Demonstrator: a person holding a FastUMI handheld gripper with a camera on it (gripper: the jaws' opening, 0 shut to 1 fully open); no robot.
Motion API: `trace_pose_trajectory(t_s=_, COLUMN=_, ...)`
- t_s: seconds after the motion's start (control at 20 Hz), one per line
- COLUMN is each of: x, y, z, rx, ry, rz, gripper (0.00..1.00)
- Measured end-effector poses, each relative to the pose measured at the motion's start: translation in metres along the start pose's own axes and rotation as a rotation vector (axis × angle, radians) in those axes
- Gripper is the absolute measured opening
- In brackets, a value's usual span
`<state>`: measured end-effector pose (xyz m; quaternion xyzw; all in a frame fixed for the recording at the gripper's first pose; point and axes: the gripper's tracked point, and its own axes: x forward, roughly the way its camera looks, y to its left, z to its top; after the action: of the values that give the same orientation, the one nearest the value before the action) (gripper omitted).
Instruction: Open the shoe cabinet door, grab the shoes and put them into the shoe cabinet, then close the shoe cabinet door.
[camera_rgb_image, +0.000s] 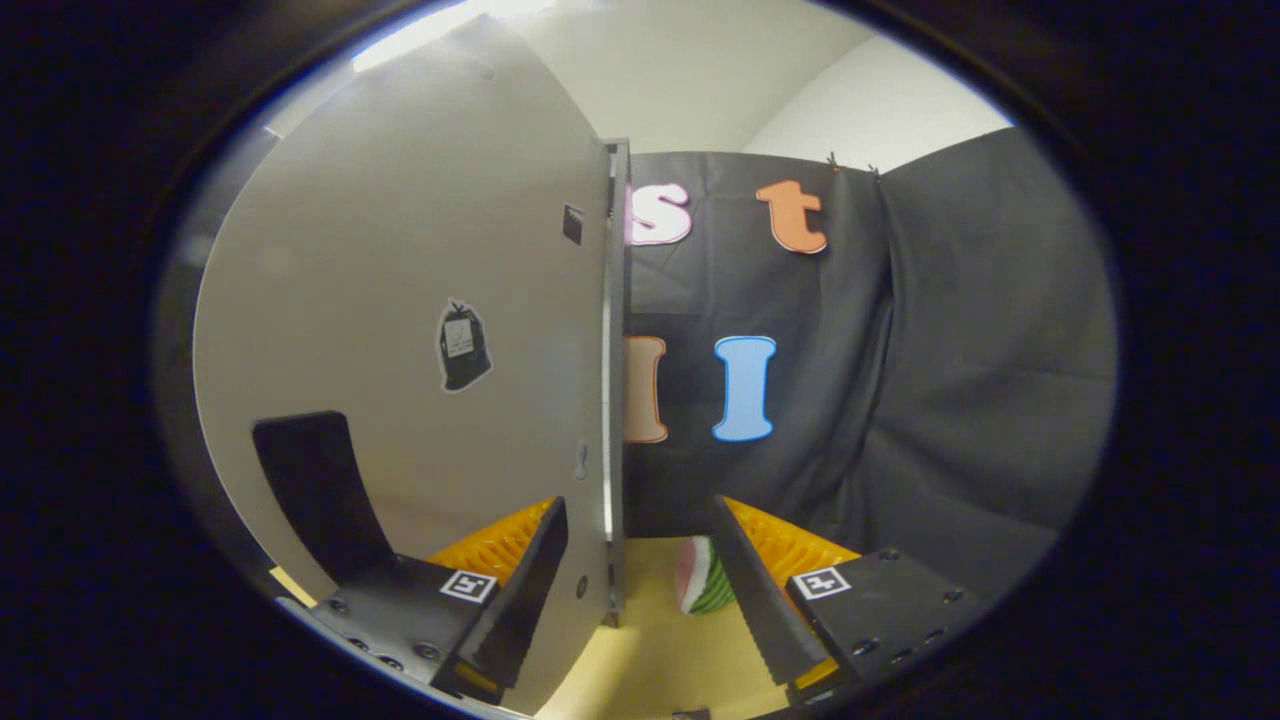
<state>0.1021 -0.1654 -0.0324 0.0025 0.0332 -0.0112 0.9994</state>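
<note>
1. Nearest the camera, the gripper (640, 585) has its two fingers spread wide, and the free edge of the shoe cabinet door (400, 330) stands in the gap between them. Neither finger clearly presses on it, so it straddles the panel rather than clamping it.

2. Biggest thing by far is that door: a tall, flat, pale panel seen nearly edge-on, swung out toward the camera. It looks rigid and smooth, probably light board or sheet metal, so my guess is it swings easily on its hinges and won't flex. The slick face gives little to pinch; the thin door edge (613, 400) is the natural place to hold or push, low down where the fingers already sit.

3. Next down in size, a dark sticker (463, 346) sits mid-panel on the door face, with a smaller dark square (572, 224) higher up near the edge. Nothing useful for gripping.

4. A tan floor (650, 650) runs under the fingers.

5. Smallest: a rounded pink, white and green striped thing (703, 578) sits on the floor just beyond the fingers, near the right one. Could be a shoe or a soft toy, I honestly can't tell. It looks soft and light, so if it's the shoe, a gentle squeeze across its narrow middle should do.

6. Can't see the cabinet's inside from here.
</note>
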Motion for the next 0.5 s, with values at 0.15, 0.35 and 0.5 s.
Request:
trace_pose_trajectory(t_s=0.15, x=-0.001, y=0.036, z=0.001, rx=0.01, ry=-0.01, rz=0.013, gripper=0.92)
trace_pose_trajectory(t_s=0.35, x=0.003, y=0.09, z=0.004, rx=0.004, ry=-0.029, rz=0.036, gripper=0.91)
trace_pose_trajectory(t_s=0.5, x=0.019, y=0.128, z=-0.005, rx=-0.024, ry=-0.012, rz=0.043, gripper=0.92)
